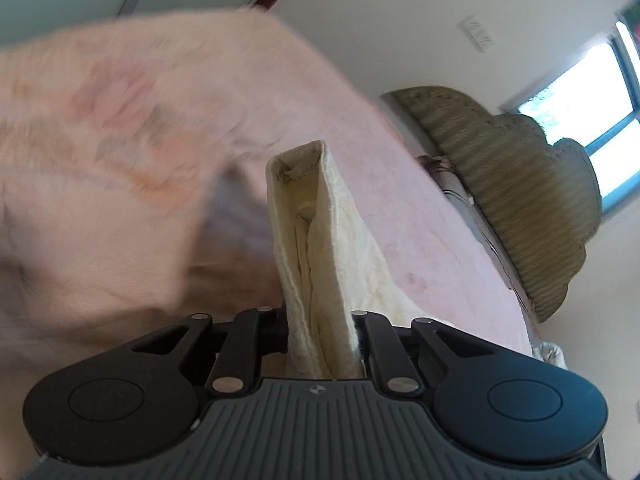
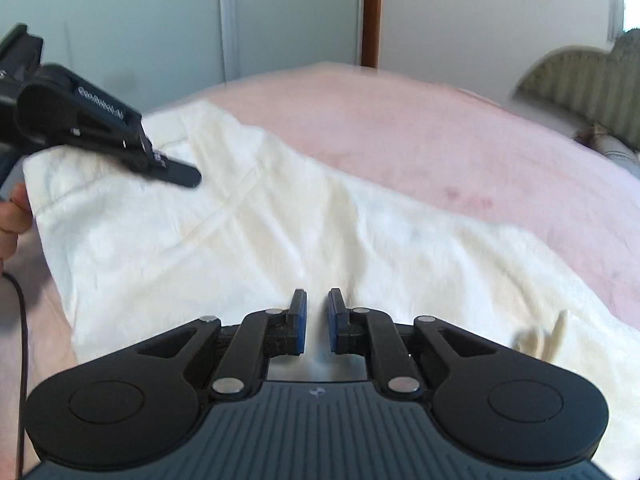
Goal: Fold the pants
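The cream-white pants point(image 2: 240, 240) lie spread over a pink bed cover point(image 2: 440, 140), with a drawstring point(image 2: 552, 340) at their right end. My left gripper point(image 1: 320, 320) is shut on a folded edge of the pants point(image 1: 316, 220), which stands up between its fingers and hides the pads. In the right wrist view the left gripper point(image 2: 176, 176) holds the pants' upper left corner, lifted a little. My right gripper point(image 2: 318, 312) is over the pants' near edge. Its blue pads point(image 2: 299, 320) stand a narrow slit apart, with blurred white cloth in the slit.
A woven wicker headboard point(image 1: 520, 200) stands at the right end of the bed, below a window point(image 1: 592, 112). A person's hand point(image 2: 12, 216) and a dark cable point(image 2: 20, 320) are at the left edge. Behind the bed are a grey wardrobe point(image 2: 120, 20) and a wall.
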